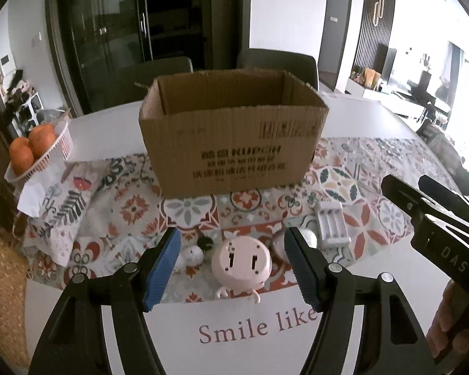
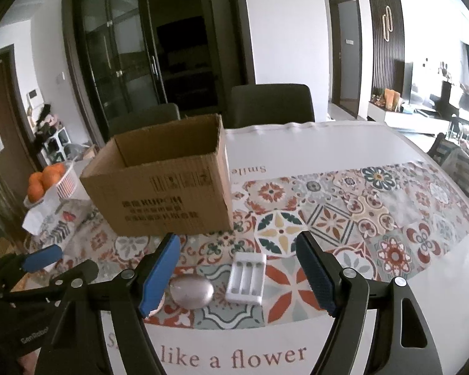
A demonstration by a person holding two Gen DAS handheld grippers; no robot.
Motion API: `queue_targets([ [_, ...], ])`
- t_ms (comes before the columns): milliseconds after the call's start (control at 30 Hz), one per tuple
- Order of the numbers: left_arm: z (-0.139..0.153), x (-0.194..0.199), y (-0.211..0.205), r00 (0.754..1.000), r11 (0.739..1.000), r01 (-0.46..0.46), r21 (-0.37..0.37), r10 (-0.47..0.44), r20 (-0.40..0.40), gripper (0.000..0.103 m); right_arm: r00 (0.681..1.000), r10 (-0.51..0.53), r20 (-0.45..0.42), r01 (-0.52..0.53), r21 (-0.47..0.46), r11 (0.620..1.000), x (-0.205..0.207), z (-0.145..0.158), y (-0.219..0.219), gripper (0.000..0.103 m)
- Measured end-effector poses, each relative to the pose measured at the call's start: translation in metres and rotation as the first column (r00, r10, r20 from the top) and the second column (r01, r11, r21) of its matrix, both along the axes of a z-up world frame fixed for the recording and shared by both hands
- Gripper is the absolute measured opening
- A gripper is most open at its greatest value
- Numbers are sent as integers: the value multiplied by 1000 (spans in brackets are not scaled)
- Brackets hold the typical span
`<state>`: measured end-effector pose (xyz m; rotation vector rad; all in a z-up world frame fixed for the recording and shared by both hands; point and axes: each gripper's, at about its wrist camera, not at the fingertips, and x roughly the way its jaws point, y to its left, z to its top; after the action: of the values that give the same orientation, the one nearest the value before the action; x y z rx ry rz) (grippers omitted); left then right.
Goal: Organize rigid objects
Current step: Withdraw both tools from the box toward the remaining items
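Cardboard box (image 1: 231, 143): one; oranges (image 1: 31, 147): two visible.

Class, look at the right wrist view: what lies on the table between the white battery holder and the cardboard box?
Nothing stands there: between the white battery holder and the cardboard box, the right wrist view shows only bare patterned tablecloth.

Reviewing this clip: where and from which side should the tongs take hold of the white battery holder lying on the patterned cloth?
The white battery holder lies flat, slots up, between the open right tongs. Probably best to come from above and close across its two long outer walls: they are straight and parallel, and its right side is clear. The silver egg-shaped piece lies close on the left, so lower carefully.
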<state>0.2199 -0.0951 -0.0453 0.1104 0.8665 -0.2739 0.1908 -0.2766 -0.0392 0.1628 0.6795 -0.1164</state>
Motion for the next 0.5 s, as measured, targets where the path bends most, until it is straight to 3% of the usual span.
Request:
queue_targets([
  [500, -46, -7, 3, 995, 1000, 0, 0, 0, -97, 68, 996, -1, -89, 1, -1, 1000, -4, -42, 2, 77],
])
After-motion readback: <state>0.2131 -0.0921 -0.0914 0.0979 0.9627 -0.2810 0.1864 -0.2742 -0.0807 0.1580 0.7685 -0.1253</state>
